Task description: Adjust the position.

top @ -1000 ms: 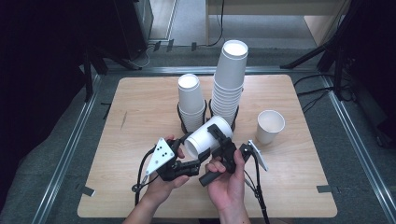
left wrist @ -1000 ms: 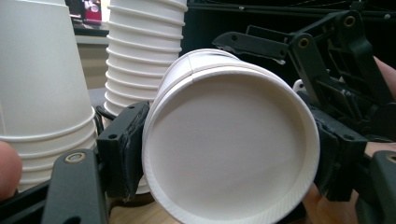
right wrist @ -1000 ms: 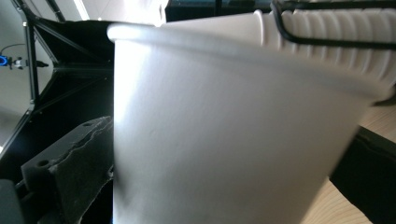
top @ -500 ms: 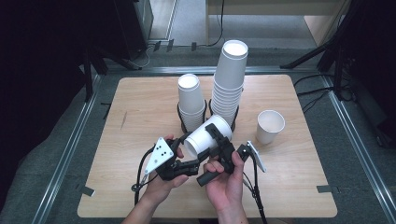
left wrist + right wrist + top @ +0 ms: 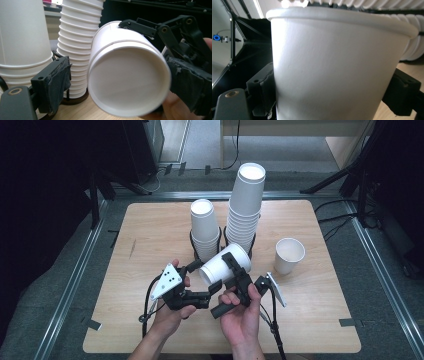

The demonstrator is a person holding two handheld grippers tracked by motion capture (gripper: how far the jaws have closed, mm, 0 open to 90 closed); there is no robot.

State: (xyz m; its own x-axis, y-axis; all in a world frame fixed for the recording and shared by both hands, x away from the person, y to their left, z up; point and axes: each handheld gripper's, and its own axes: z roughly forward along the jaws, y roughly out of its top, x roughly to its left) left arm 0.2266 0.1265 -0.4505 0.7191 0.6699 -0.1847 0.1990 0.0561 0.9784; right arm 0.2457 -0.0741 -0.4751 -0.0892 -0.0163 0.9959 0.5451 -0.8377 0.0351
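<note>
A white paper cup point(image 5: 225, 265) lies on its side in the air above the wooden table point(image 5: 150, 235). My right gripper point(image 5: 235, 272) is shut on its wall; in the right gripper view the cup point(image 5: 332, 70) spans the whole gap between the jaws. My left gripper point(image 5: 204, 280) is open around the cup's base. The left gripper view faces the cup's round bottom point(image 5: 127, 82). One padded fingertip point(image 5: 57, 82) stands a little apart from the cup on the left, and the other pad point(image 5: 190, 87) sits close against its right side.
Behind the held cup stand a short cup stack point(image 5: 204, 227) and a tall stack point(image 5: 245, 205), each in a black ring holder. A single upright cup point(image 5: 289, 255) stands at the right. Bare table lies to the left and along the front edge.
</note>
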